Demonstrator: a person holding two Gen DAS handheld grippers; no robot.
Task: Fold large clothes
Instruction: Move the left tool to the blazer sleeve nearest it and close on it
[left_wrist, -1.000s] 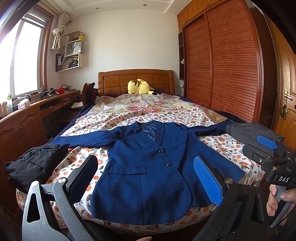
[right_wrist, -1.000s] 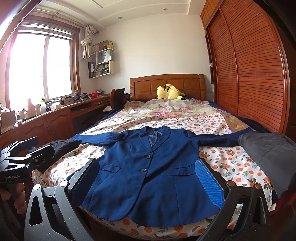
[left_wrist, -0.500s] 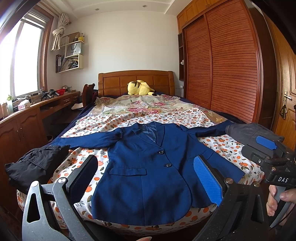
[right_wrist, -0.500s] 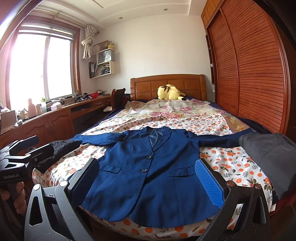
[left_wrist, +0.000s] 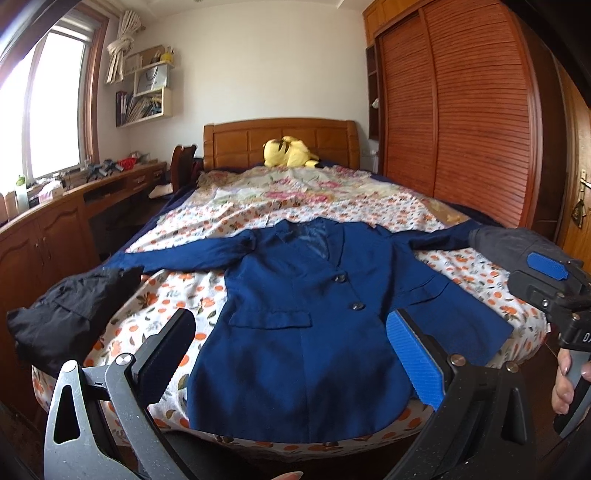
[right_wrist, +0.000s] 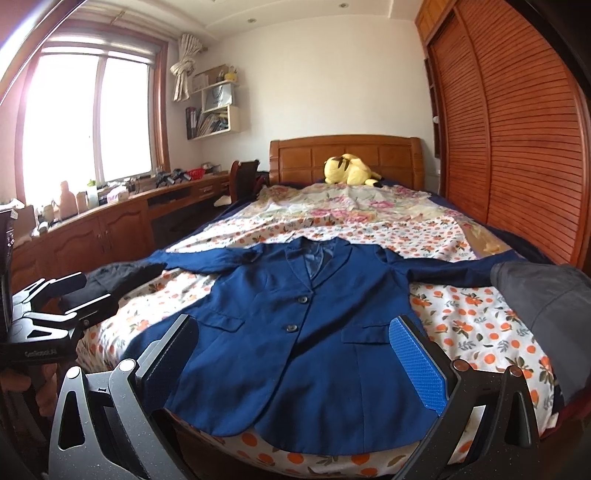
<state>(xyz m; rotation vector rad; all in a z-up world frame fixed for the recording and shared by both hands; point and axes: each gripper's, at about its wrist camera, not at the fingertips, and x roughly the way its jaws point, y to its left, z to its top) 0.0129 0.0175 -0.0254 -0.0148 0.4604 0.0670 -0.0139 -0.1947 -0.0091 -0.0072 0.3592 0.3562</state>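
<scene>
A navy blue blazer (left_wrist: 306, 325) (right_wrist: 295, 332) lies flat and face up on the bed, buttoned, sleeves spread to both sides, hem toward me. My left gripper (left_wrist: 291, 347) hovers open above the hem at the foot of the bed, holding nothing. Over the same hem my right gripper (right_wrist: 295, 350) is open too, with only air between its fingers. Each gripper shows at the other view's edge: the right gripper (left_wrist: 554, 291) held by a hand, the left gripper (right_wrist: 55, 310) at far left.
A black garment (left_wrist: 74, 306) is bunched at the bed's left corner and a dark grey garment (right_wrist: 546, 299) lies at the right edge. A yellow plush toy (left_wrist: 288, 151) rests by the headboard. A wooden desk (right_wrist: 110, 225) runs along the left; the wardrobe (left_wrist: 461, 122) stands right.
Both cameras have edged slightly closer to the bed, so the blazer looks a little larger. The blazer and the other garments have not moved; both grippers stay open.
</scene>
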